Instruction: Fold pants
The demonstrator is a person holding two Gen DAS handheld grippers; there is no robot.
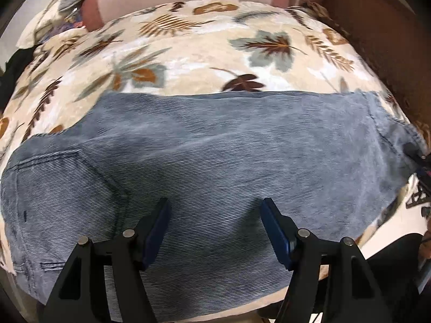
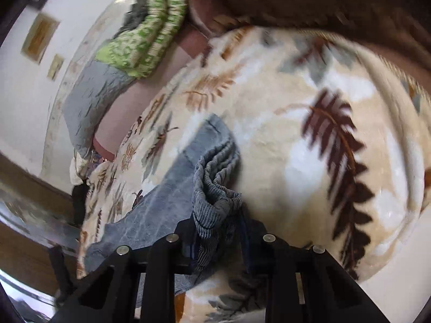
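Blue corduroy pants [image 1: 215, 145] lie flat across leaf-print blanket [image 1: 188, 53], near its front edge. Left tongs [image 1: 215, 228] spread wide above pants, holding nothing. Right tongs [image 2: 218, 231] clamp bunched hem at pants' right end.

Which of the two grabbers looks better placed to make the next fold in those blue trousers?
Probably the right gripper: it already pinches the pants at one end, while the left gripper hovers open.

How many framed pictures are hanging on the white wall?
2. A larger framed picture hangs on the white wall at the right wrist view's upper left; a smaller framed picture sits just below-right. Others may be out of view.
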